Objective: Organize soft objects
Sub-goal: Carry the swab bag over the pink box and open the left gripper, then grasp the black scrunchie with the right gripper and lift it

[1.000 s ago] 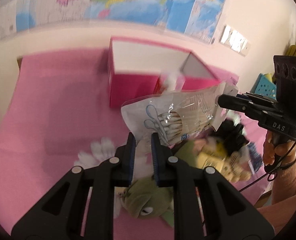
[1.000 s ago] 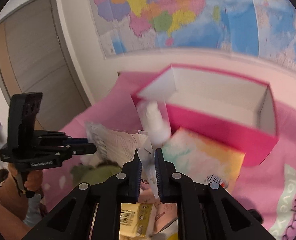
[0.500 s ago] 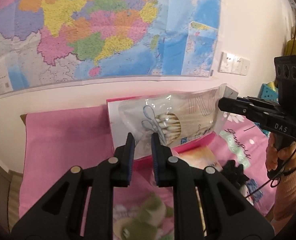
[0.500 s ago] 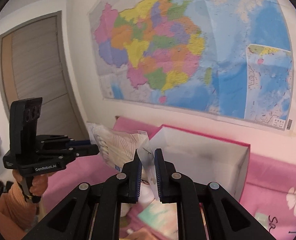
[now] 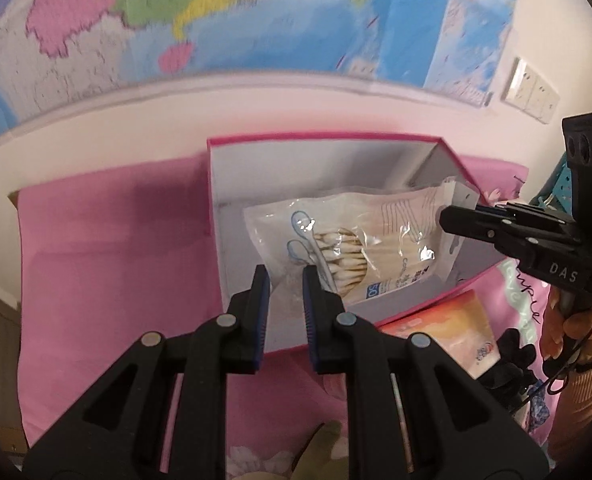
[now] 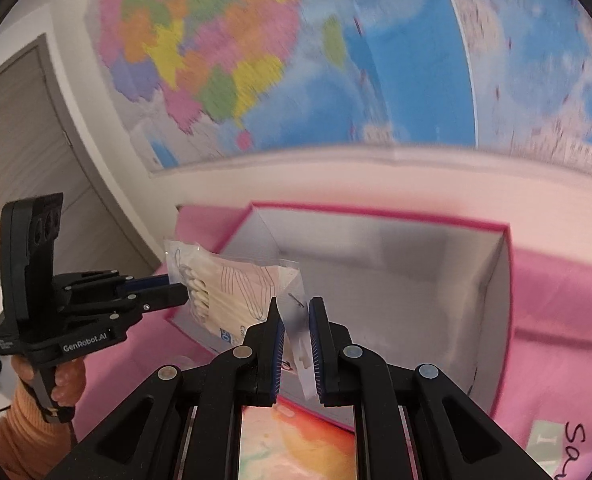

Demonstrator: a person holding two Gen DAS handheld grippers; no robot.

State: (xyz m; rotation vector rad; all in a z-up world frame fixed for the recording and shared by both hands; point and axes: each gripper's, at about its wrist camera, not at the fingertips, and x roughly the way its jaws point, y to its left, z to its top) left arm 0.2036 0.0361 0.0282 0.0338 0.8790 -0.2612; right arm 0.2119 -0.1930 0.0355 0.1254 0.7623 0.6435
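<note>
Left gripper (image 5: 284,280) clamped tight on the lower corner of the cotton-swab bag (image 5: 360,240), fingers (image 5: 261,284) pinching the clear plastic. Right gripper (image 6: 296,312) likewise closed on the bag's opposite end, by the white header strip, fingers (image 6: 277,320) pressed on the thin film. Stretched between the two, held up in the air over the open pink box (image 5: 232,208), hanging partly inside its white interior near the front wall. Swabs bunched in the middle, cotton tips toward the left gripper's end. Seen from the right wrist: same bag (image 6: 224,288) above the box's left corner, box (image 6: 496,320) otherwise showing bare white walls and floor. Just in front of the box, lying flat on the pink bedspread (image 5: 116,248): an orange-and-yellow packet (image 5: 448,328), touching or nearly touching the box's front wall. Further out, a dark item (image 5: 516,352) beside the packet, too blurred to name, and a green plush edge (image 5: 324,440) at the bottom. Behind it all, a big colourful wall map (image 6: 296,60), smeared with motion blur, plus a grey door (image 6: 24,152) off to the side and a wall socket (image 5: 530,92) at far right.
</note>
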